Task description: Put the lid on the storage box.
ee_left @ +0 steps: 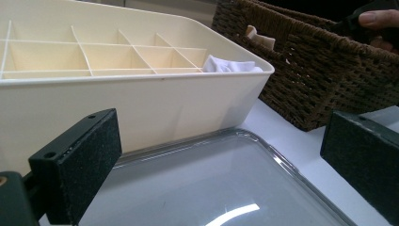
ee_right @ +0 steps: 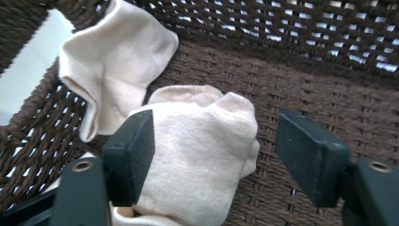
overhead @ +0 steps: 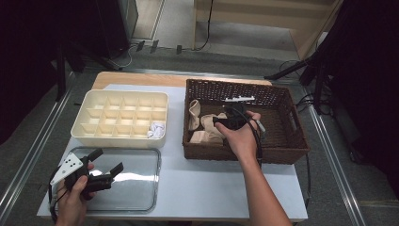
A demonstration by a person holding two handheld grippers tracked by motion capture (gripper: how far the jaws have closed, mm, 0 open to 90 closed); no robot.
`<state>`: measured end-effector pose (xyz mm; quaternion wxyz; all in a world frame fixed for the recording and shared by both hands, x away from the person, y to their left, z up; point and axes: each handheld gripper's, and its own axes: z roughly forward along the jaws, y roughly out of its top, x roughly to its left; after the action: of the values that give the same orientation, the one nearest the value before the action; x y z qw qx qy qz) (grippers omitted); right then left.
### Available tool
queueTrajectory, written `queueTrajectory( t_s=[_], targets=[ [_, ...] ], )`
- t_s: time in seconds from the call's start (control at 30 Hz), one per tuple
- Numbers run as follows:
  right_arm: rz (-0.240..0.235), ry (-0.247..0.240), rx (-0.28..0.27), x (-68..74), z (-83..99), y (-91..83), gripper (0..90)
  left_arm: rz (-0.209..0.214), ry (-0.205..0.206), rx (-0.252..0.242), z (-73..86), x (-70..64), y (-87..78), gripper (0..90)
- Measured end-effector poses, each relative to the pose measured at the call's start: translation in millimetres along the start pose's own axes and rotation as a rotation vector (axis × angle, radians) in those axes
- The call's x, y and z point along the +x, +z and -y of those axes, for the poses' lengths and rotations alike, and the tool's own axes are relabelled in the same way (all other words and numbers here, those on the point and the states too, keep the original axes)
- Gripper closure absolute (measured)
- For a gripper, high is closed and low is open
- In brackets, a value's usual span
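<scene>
A brown wicker basket (overhead: 291,141) at the right of the table holds several cream socks (overhead: 207,128). My right gripper (ee_right: 214,157) is down inside the basket, open, its jaws either side of a rolled cream sock (ee_right: 202,155); another cream sock (ee_right: 113,56) lies against the basket wall behind. A cream divided organizer tray (overhead: 94,101) stands at the left, with a white sock (overhead: 156,129) in its near right compartment. My left gripper (overhead: 104,162) is open over a clear plastic lid (overhead: 136,188), with nothing between its jaws.
The white table top (overhead: 202,183) ends near the person's side. Metal rails run along both sides of the table. Dark stands and cables sit on the floor at the far left and right. In the left gripper view the organizer tray (ee_left: 141,103) stands close ahead, the basket (ee_left: 310,80) beyond.
</scene>
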<state>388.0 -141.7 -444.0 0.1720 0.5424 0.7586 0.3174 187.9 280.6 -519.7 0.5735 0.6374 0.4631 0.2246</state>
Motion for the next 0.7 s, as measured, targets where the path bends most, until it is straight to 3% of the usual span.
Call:
queueTrajectory(
  t_s=[0.13,0.3,0.37,0.5,0.57,0.7],
  targets=[
    [-0.026,0.039,0.069,-5.0,-2.8,9.5,29.3,0.003,0.005,-0.001,0.1,-1.7,0.1,0.0],
    [-0.023,0.042,0.116,-9.2,-5.9,20.3,37.3,0.007,0.011,-0.003,-0.6,-3.7,-0.3,0.0],
    [-0.022,0.030,0.136,-11.0,-5.8,23.2,48.1,0.007,0.014,-0.002,-0.7,-4.4,-0.3,0.0],
    [-0.003,-0.013,0.149,-7.9,-5.9,20.4,83.5,0.006,0.017,-0.003,-0.5,-5.0,-0.3,0.0],
    [0.010,-0.029,0.138,-6.7,-6.2,16.8,88.7,0.006,0.016,-0.002,-0.4,-5.3,-0.3,0.0],
    [0.030,-0.027,0.091,-10.8,-5.0,5.2,89.9,0.007,0.021,-0.001,-0.4,-6.6,0.0,0.0]
  ],
)
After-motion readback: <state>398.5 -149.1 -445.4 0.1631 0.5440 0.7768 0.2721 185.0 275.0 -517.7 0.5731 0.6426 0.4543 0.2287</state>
